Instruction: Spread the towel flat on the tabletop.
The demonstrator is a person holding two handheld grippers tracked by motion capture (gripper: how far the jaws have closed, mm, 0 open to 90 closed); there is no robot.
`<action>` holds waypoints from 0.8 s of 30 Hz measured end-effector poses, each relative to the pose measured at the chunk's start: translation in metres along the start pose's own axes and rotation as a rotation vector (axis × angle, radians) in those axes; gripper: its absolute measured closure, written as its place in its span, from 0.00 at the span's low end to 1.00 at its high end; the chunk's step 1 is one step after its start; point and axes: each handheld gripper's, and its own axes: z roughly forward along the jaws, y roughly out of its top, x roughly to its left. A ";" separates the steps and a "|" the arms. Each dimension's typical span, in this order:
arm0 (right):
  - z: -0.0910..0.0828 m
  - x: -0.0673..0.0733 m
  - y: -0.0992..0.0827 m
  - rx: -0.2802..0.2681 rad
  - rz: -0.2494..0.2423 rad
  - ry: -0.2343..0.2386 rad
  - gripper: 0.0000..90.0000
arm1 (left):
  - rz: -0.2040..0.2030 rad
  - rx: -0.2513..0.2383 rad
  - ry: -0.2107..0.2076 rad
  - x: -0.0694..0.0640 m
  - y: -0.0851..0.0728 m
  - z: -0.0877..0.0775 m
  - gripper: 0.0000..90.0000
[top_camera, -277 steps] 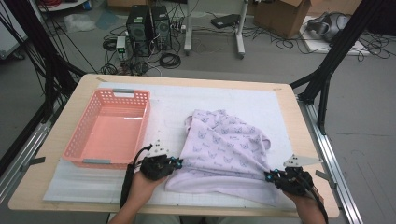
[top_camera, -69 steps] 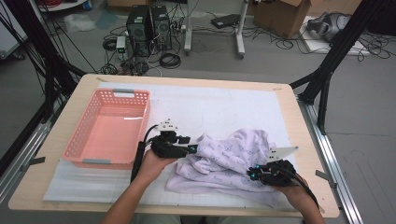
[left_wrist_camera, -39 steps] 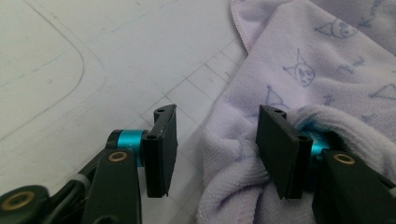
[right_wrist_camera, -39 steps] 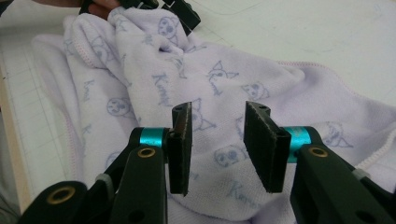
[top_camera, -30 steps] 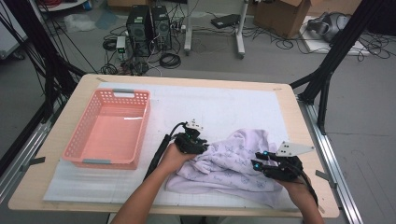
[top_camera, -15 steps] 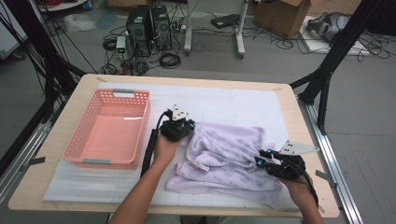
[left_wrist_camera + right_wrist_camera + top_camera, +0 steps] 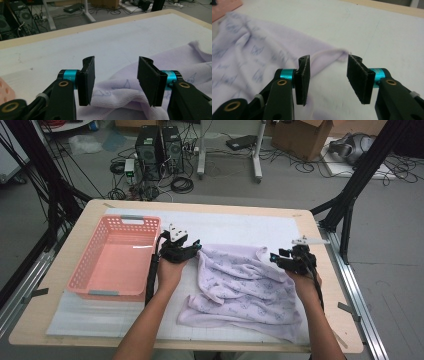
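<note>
Towel (image 7: 245,287) lies rumpled between both gaping, empty tools, left (image 7: 192,247), right (image 7: 276,257); pink basket (image 7: 90,270) stands beside.

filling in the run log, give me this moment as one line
left hand-held gripper: open, just released towel edge | right hand-held gripper: open, opening beside towel corner | basket: empty
</note>
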 end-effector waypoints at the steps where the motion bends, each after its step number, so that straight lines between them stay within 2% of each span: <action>1: 0.010 -0.003 0.007 0.018 0.005 -0.001 0.55 | -0.013 0.009 -0.013 0.001 -0.001 0.002 0.55; 4: 0.041 -0.007 0.021 0.083 -0.009 -0.002 0.53 | -0.025 0.075 -0.042 0.002 -0.007 0.012 0.53; 7: 0.069 -0.008 0.025 0.137 -0.004 0.014 0.51 | -0.063 0.163 -0.062 0.003 -0.017 0.028 0.50; 11: 0.096 -0.002 0.020 0.219 -0.089 -0.024 0.53 | -0.081 0.198 -0.055 0.002 -0.026 0.042 0.46; 12: 0.099 -0.002 0.018 0.218 -0.091 -0.030 0.57 | -0.082 0.198 -0.051 0.001 -0.027 0.044 0.45; 13: 0.098 0.000 0.018 0.217 -0.107 -0.053 0.66 | -0.070 0.196 -0.045 -0.001 -0.027 0.045 0.45; 14: 0.097 0.001 0.019 0.220 -0.135 -0.055 0.82 | -0.062 0.197 -0.041 -0.003 -0.027 0.046 0.45; 15: 0.095 0.002 0.020 0.224 -0.166 -0.045 0.92 | -0.042 0.199 -0.038 -0.005 -0.027 0.046 0.47; 16: 0.092 0.003 0.020 0.226 -0.187 -0.060 0.94 | -0.013 0.207 -0.030 -0.007 -0.027 0.046 0.50; 17: 0.089 0.003 0.022 0.213 -0.199 -0.068 0.94 | 0.019 0.211 -0.023 -0.008 -0.026 0.045 0.61; 18: 0.084 0.002 0.023 0.176 -0.191 -0.079 0.95 | 0.038 0.210 -0.020 -0.009 -0.025 0.043 0.77; 19: 0.077 0.002 0.026 0.122 -0.175 -0.091 0.95 | 0.045 0.207 -0.018 -0.009 -0.023 0.041 0.84; 22: 0.053 0.001 0.035 -0.044 -0.178 -0.152 0.95 | 0.030 0.121 -0.006 -0.008 -0.015 0.030 0.88; 24: 0.035 0.002 0.040 -0.149 -0.203 -0.190 0.95 | 0.018 0.023 -0.015 -0.009 -0.008 0.021 0.88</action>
